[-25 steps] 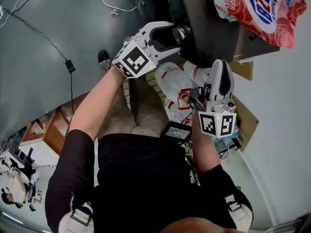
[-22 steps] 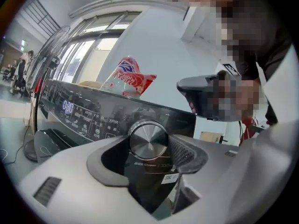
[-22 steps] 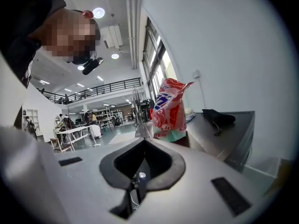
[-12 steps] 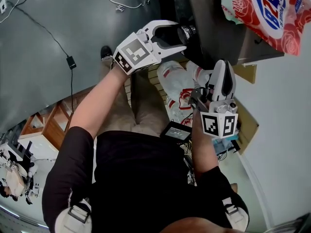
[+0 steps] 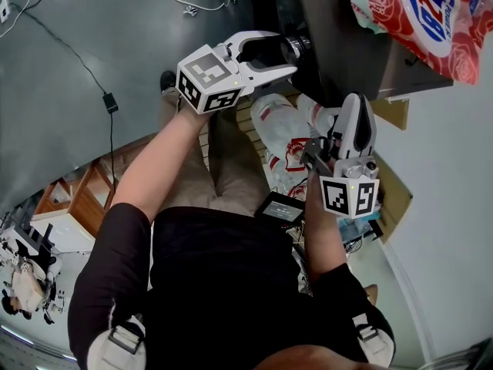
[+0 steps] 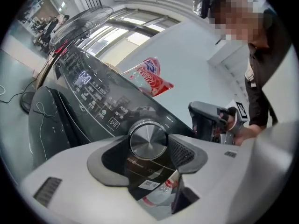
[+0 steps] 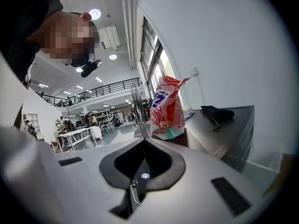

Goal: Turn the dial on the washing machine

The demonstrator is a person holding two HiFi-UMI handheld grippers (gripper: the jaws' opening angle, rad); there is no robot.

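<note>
**Left fingers clamping the washing machine's dial**

The person's left gripper [image 5: 286,52] is reaching out level to the front of the dark grey washing machine [image 5: 339,48]. Its white fingers [image 6: 187,152] are closing on the round, brushed silver dial [image 6: 148,139], one black pad pressing on each side of it. The dial is sitting on the machine's slanted, glossy black control panel [image 6: 88,85], just beside a row of white printed symbols and a play-pause button. In the head view the dial [image 5: 297,45] is showing at the machine's front edge, caught between the two fingertips.

The right gripper [image 5: 353,105] is hanging apart from the machine, below its corner and pointing upward. The right gripper view is showing its fingers [image 7: 161,160] drawn together at the tips, with nothing between them.

A red, white and blue plastic detergent bag [image 5: 427,14] is lying on top of the machine, and a small black item [image 7: 217,113] is resting farther along that same top. A white plastic bag with red print [image 5: 279,129] is sitting low against the machine's front, between the two grippers in the head view. A thin black cable with a small black adapter [image 5: 111,103] is trailing across the grey floor [image 5: 92,37] to the person's left.
</note>
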